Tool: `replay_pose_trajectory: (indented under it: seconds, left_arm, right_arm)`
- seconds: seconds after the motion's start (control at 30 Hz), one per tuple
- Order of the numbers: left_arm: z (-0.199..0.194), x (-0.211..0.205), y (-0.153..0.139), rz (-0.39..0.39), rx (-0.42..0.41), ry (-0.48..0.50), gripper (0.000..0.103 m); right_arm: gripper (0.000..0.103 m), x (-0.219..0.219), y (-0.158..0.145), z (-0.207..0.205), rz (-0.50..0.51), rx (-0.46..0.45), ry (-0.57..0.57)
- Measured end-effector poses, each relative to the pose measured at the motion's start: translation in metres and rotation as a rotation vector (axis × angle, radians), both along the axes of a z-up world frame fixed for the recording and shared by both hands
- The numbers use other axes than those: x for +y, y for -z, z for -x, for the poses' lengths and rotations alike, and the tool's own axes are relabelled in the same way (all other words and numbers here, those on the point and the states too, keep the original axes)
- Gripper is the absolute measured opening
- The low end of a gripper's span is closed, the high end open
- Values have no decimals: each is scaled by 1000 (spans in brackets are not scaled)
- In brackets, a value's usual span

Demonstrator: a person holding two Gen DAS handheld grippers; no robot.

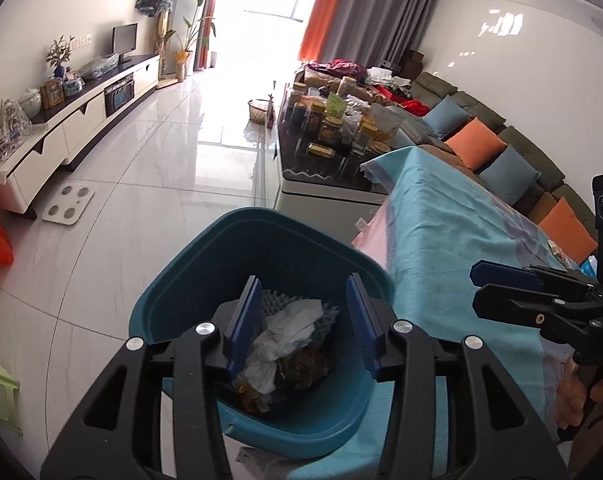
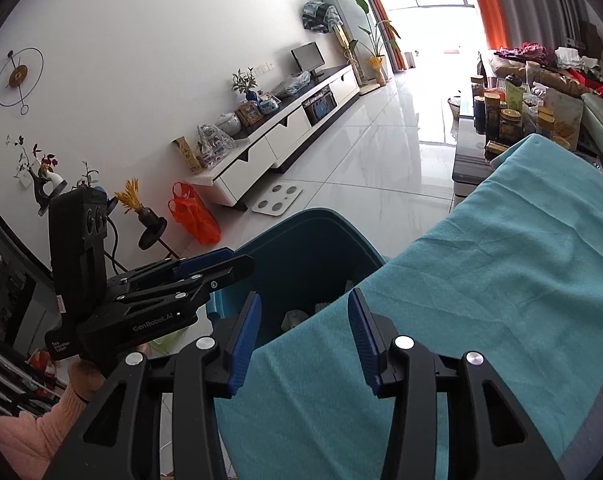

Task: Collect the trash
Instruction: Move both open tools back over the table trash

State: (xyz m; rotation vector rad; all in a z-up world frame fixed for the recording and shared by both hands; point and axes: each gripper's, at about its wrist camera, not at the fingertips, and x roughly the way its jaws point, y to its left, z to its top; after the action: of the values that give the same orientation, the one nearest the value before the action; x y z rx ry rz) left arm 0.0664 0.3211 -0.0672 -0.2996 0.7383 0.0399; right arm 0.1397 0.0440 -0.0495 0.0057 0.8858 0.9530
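Left gripper (image 1: 303,322): jaws standing wide apart, nothing gripped between them. It is hovering directly over the mouth of the teal bin (image 1: 205,256). Blue pads (image 1: 243,320) are framing the contents below.

Trash is sitting inside the bin: a crumpled white tissue (image 1: 285,340) is lying on top, a dark brownish lump (image 1: 305,368) is resting just below it toward 5 o'clock, and a piece of pale foam netting (image 1: 275,300) is showing at 12 o'clock of the tissue.

Right gripper (image 2: 303,338): jaws also spread wide, holding nothing. It is hanging above the teal cloth (image 2: 481,300), with the bin rim showing at 11 o'clock of the jaws. In the left wrist view this gripper is appearing at 3 o'clock, gripped by the person's hand (image 1: 577,396).

The bin is standing on the white tiled floor (image 1: 141,168), touching the cloth-covered table edge at its 3 o'clock side. A bathroom scale (image 1: 68,204) is lying on the floor at 10 o'clock of the bin, well apart. An orange plastic bag (image 2: 193,216) is sitting near the TV cabinet (image 2: 285,136).
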Motion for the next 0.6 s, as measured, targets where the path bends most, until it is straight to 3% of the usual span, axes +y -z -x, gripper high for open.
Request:
replay_pose_trajectory:
  seconds: [0.3,0.6]
  left_arm:
    - [6,-92,-37,16,-103,240,49]
    - [-3,-217,-37,45,-84,524,49]
  right_arm:
    - [44,-86,-20,26,-50,-76,119]
    - [44,-198,-16,51,-51,-92,343]
